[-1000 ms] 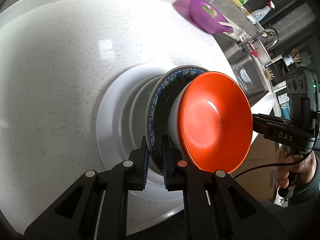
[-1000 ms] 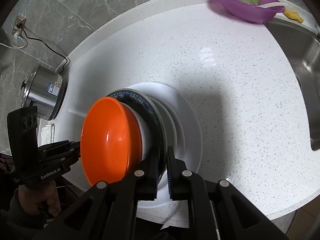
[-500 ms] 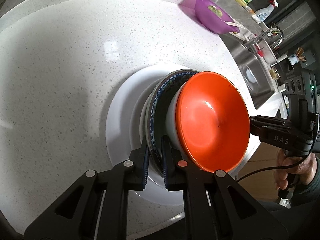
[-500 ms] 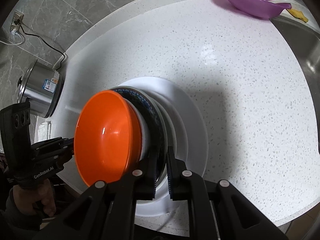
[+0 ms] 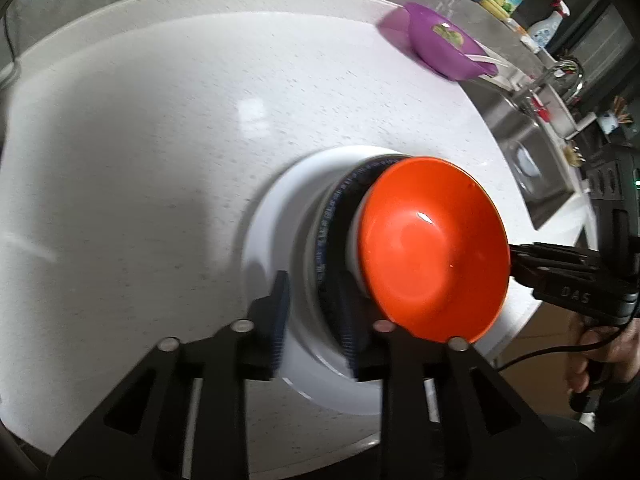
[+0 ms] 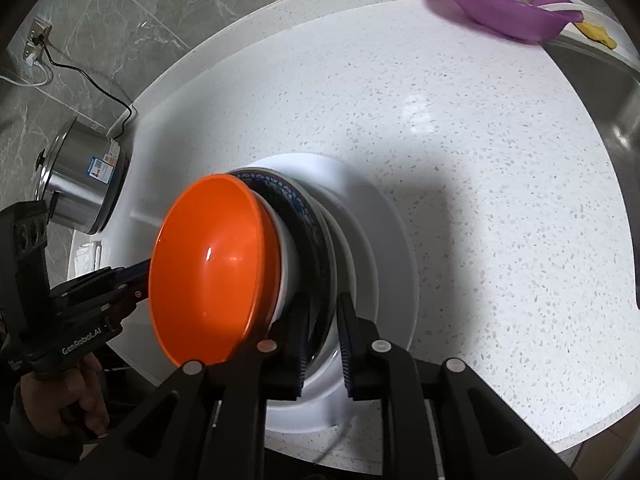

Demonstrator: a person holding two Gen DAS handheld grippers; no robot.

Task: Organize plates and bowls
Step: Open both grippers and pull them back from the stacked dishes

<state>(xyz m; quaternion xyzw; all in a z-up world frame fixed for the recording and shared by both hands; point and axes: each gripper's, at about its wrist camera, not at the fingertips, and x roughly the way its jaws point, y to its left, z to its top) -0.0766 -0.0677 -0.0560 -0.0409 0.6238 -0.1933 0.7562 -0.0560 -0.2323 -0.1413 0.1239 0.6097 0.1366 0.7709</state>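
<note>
A stack stands on the white counter: a large white plate (image 5: 276,216) at the bottom, a blue-patterned bowl (image 5: 340,200) on it, a white bowl, and an orange bowl (image 5: 432,248) on top. The same stack shows in the right wrist view: white plate (image 6: 396,248), patterned bowl (image 6: 304,216), orange bowl (image 6: 216,264). My left gripper (image 5: 316,320) is open, its fingers apart on either side of the patterned bowl's rim. My right gripper (image 6: 322,344) is open a little around the opposite rim of that bowl.
A purple bowl (image 6: 504,4) holding green vegetables sits at the far edge by the steel sink (image 5: 532,152). A steel pot (image 6: 84,188) with a cord stands at the counter's left. Bottles and a faucet (image 5: 568,76) stand behind the sink.
Both grippers were shut on the patterned bowl's rim; now their fingers have spread apart and let go. The stack sits farther from the cameras, on the counter.
</note>
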